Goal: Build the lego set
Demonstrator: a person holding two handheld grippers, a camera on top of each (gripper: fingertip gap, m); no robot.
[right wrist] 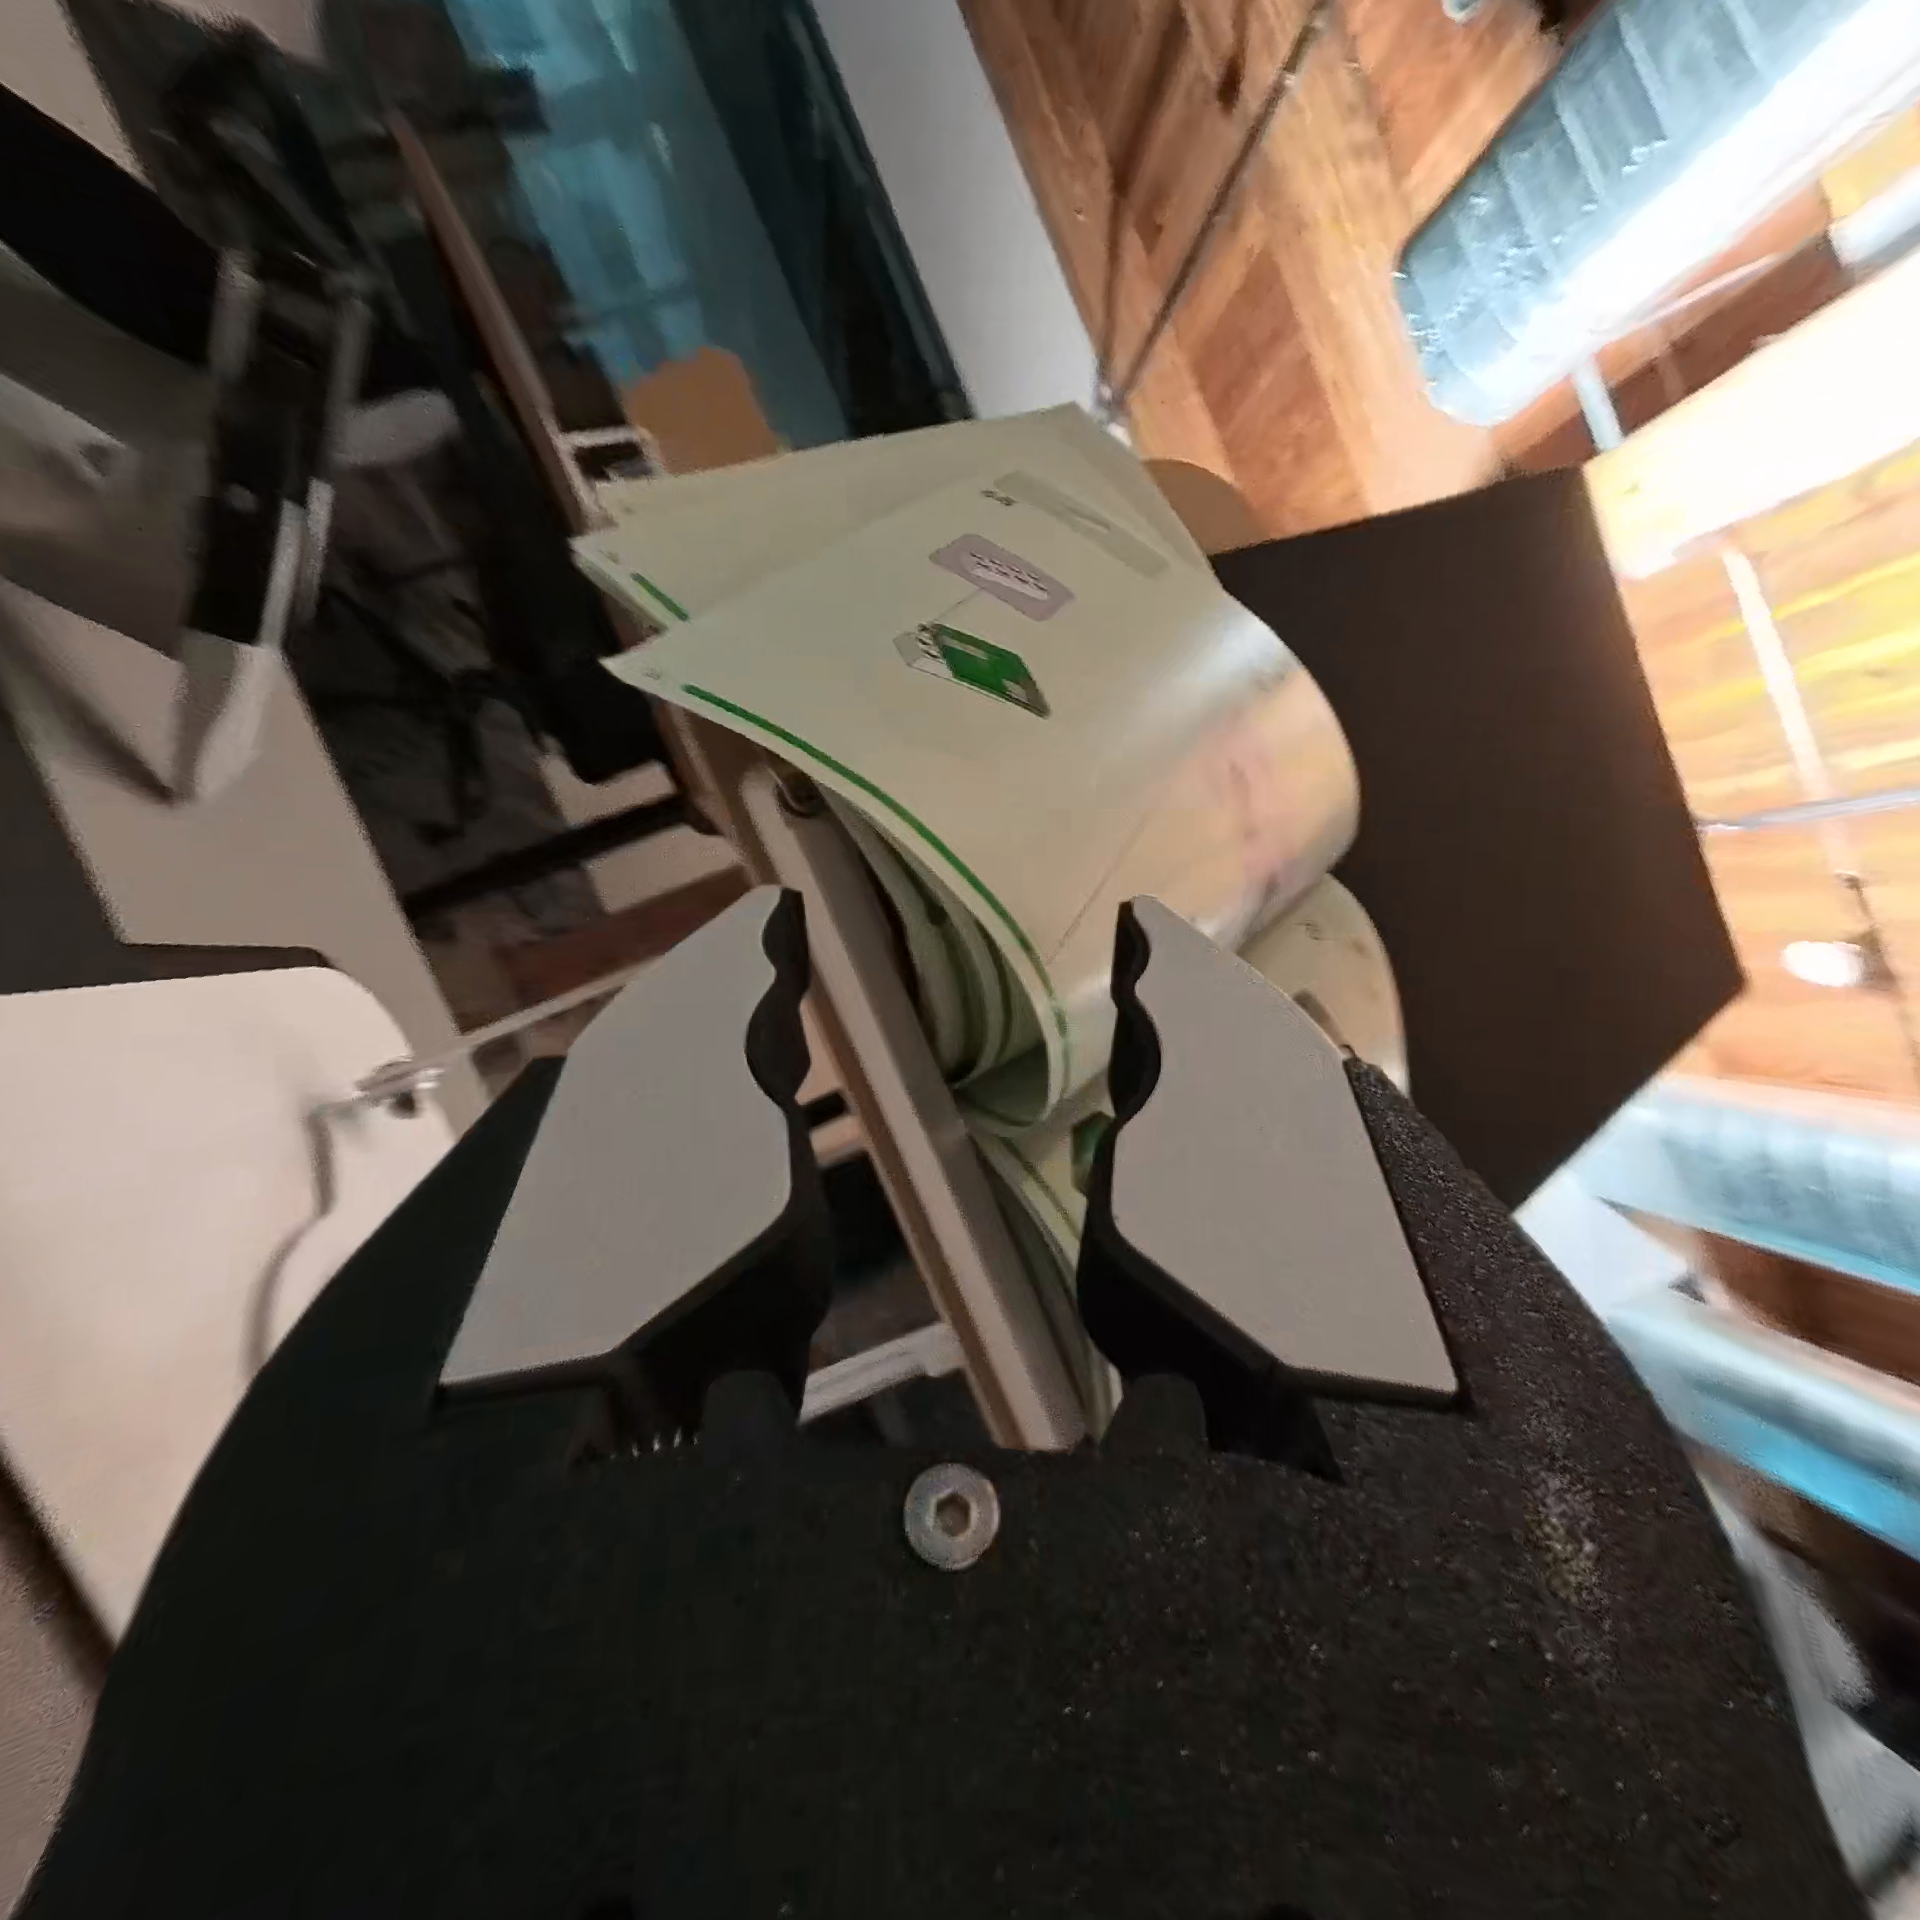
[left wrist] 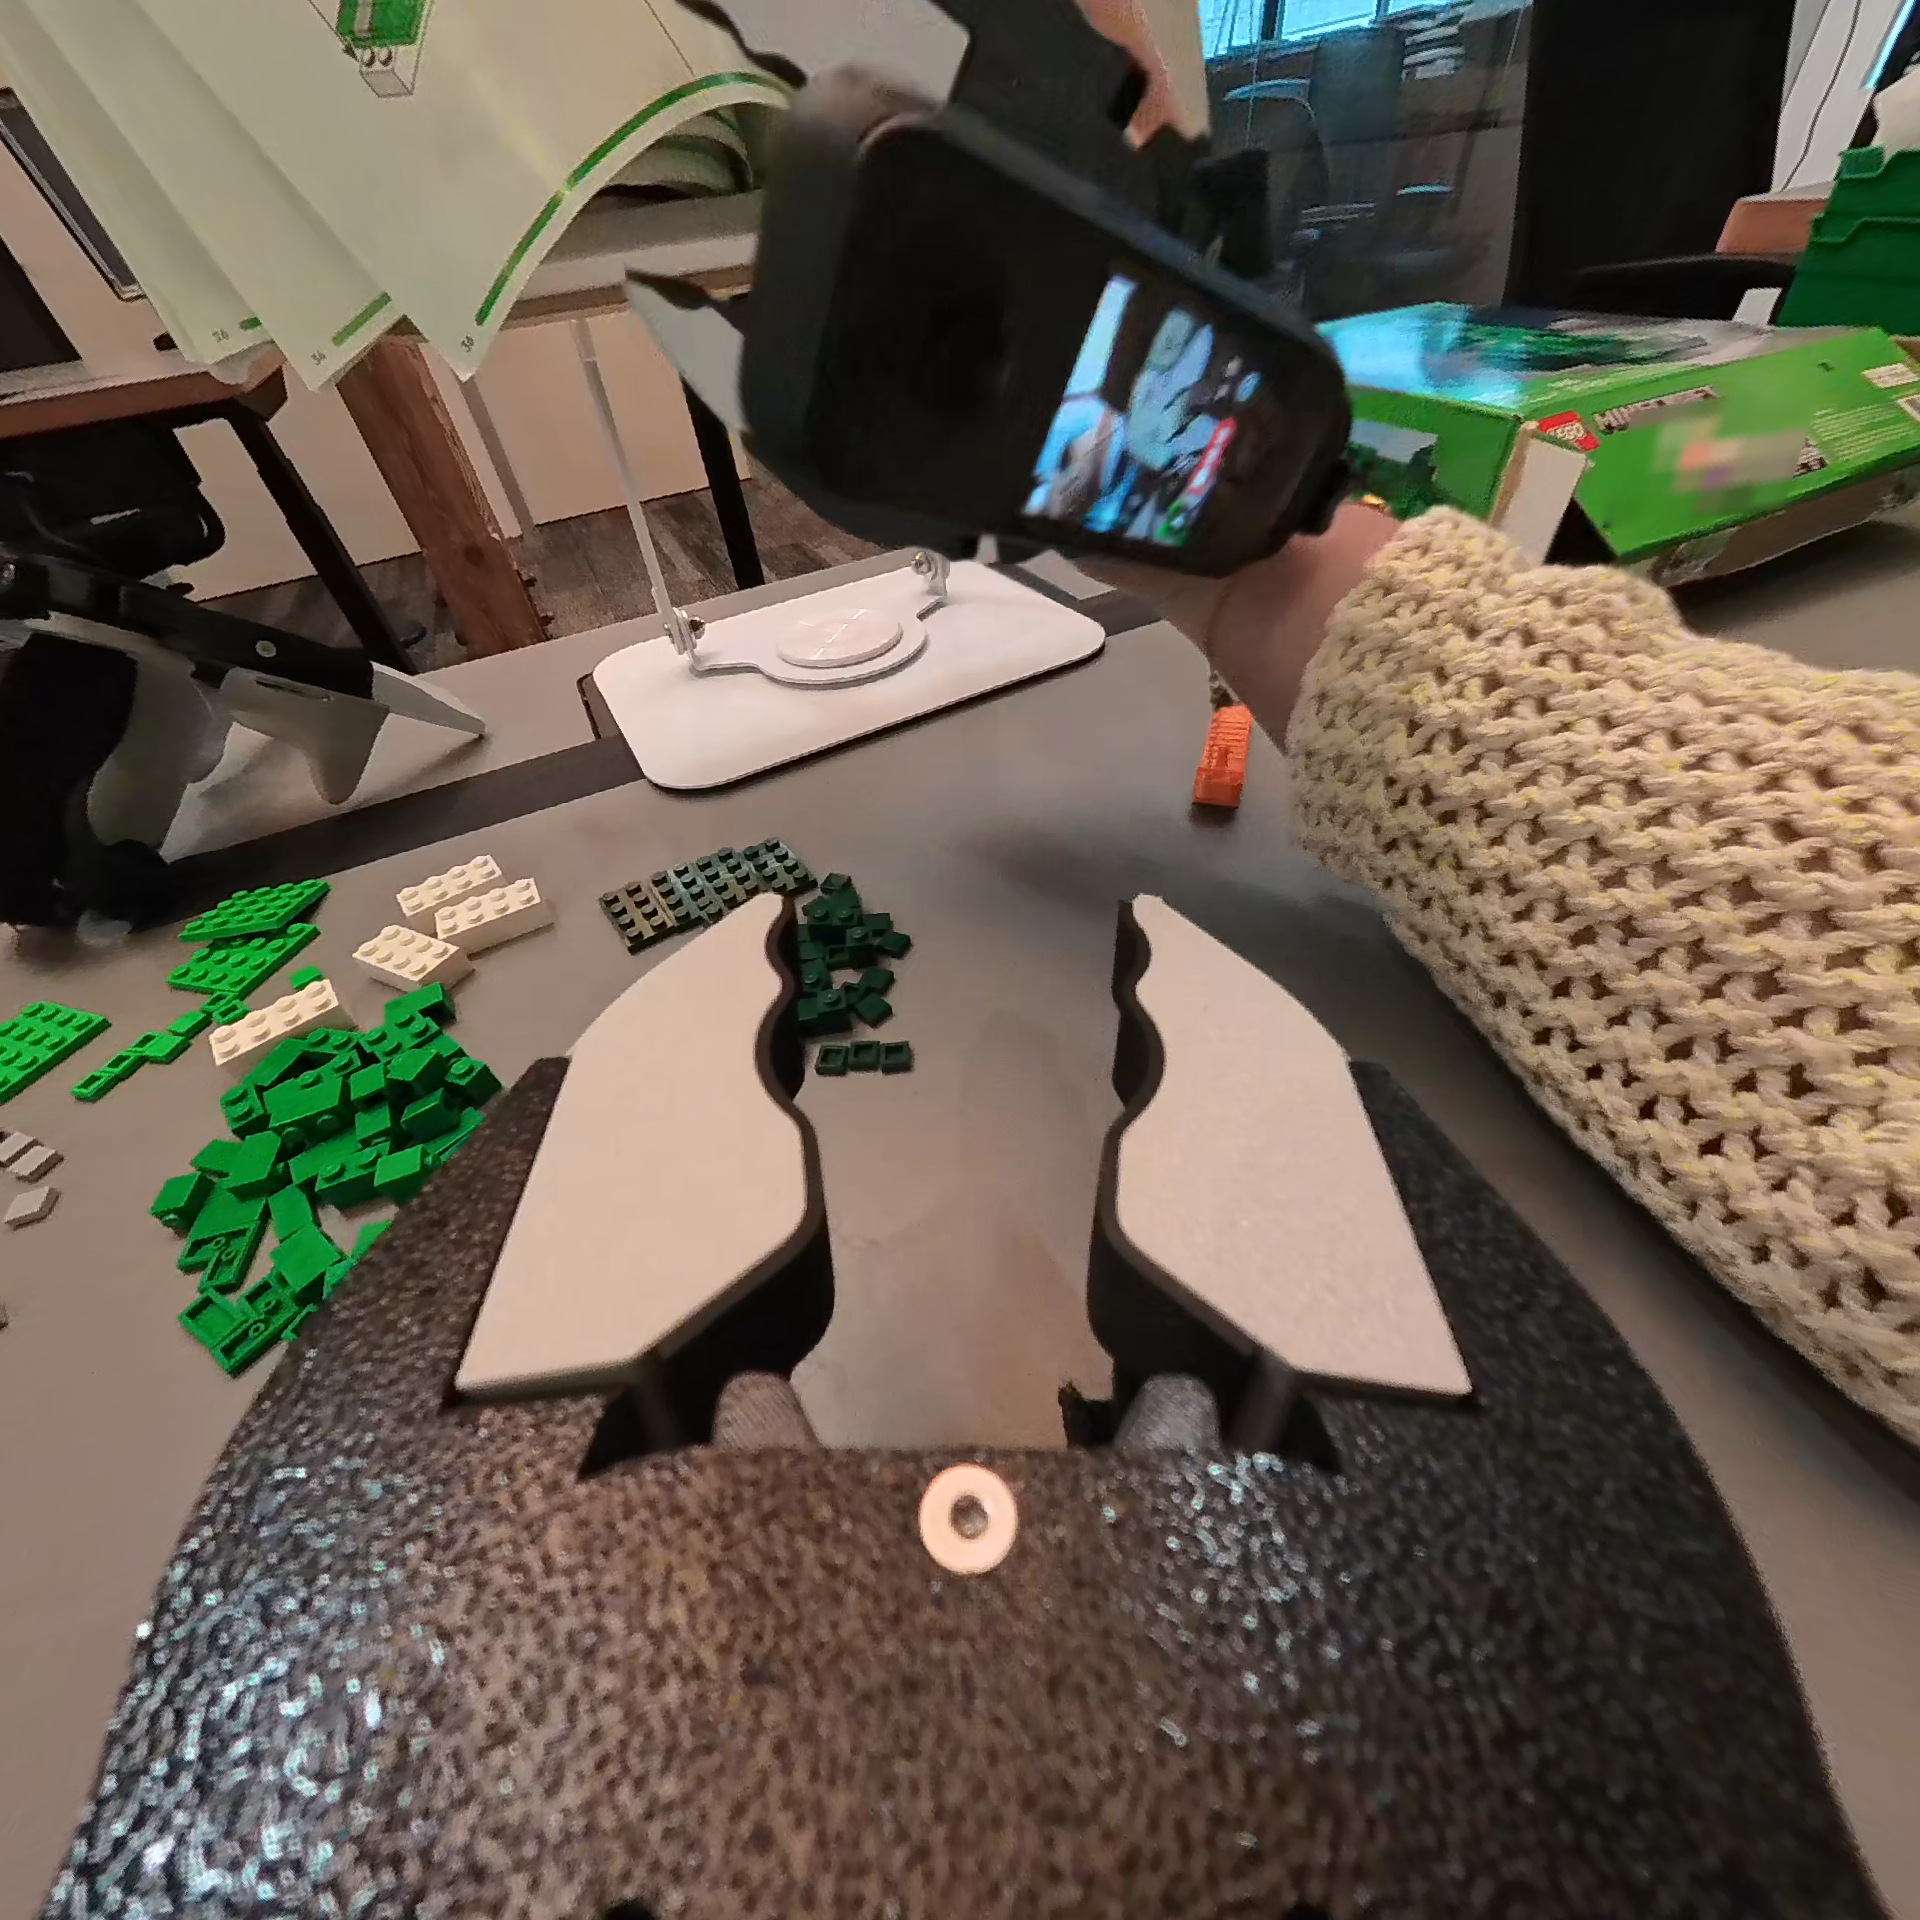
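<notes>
My left gripper (left wrist: 956, 914) is open and empty, low over the grey table (left wrist: 1039, 831). Under and beside its left finger lie a pile of small dark green pieces (left wrist: 852, 977) and dark green plates (left wrist: 707, 883). Further left are white bricks (left wrist: 457, 914), bright green plates (left wrist: 249, 935) and a bright green pile (left wrist: 322, 1122). My right gripper (right wrist: 956, 925) is open and raised and tilted at the instruction booklet (right wrist: 987, 675). The curled pages and the stand's metal bar (right wrist: 894, 1091) lie between its fingers. The booklet also shows in the left wrist view (left wrist: 364, 156).
The white stand base (left wrist: 842, 665) sits at the table's far edge. An orange brick separator (left wrist: 1224, 758) lies to its right. A knit sleeve (left wrist: 1610, 935) crosses the right side, holding the right gripper's black body (left wrist: 935, 343). A green box (left wrist: 1662, 436) lies far right. Grey tiles (left wrist: 26, 1174) lie at the left. Tip to tip, the grippers are about 20 cm apart.
</notes>
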